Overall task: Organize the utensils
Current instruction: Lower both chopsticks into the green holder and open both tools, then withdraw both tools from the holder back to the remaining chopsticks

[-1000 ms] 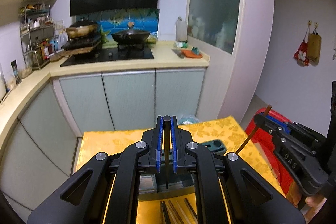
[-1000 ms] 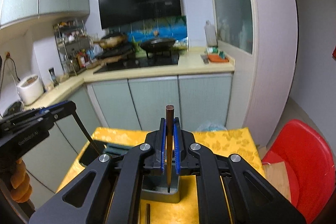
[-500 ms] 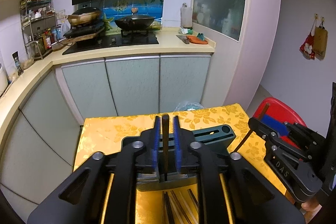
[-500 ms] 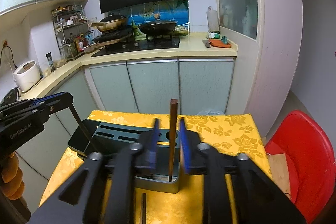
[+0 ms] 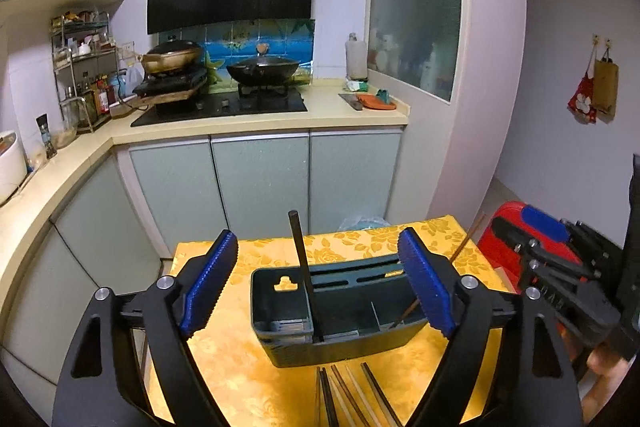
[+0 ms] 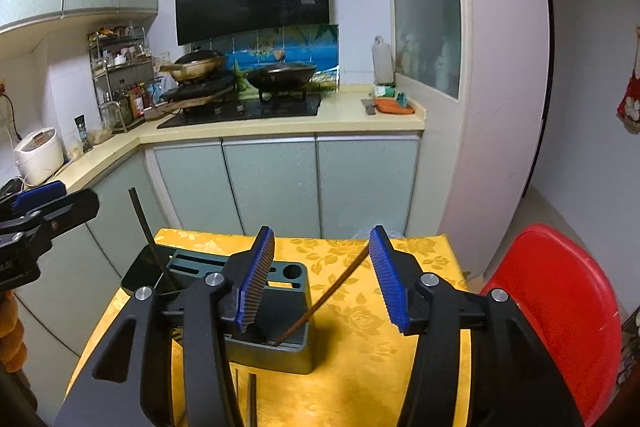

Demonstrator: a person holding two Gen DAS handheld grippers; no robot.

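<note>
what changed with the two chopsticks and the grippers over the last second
Both grippers opened and let go. The left gripper released the dark chopstick, which now stands nearly upright in the holder. The right gripper released the brown chopstick, which now leans right in it. Holder, loose chopsticks and yellow cloth stayed put.

Wide-open right hand-held gripper [image 6: 322,275] frames a brown chopstick [image 6: 320,307] leaning in the holder [image 6: 294,351].

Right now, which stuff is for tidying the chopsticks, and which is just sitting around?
For the job: dark chopstick, brown chopstick, utensil holder, loose chopsticks, left gripper, right gripper.

Just lying about: red chair, wok, rice cooker.
</note>
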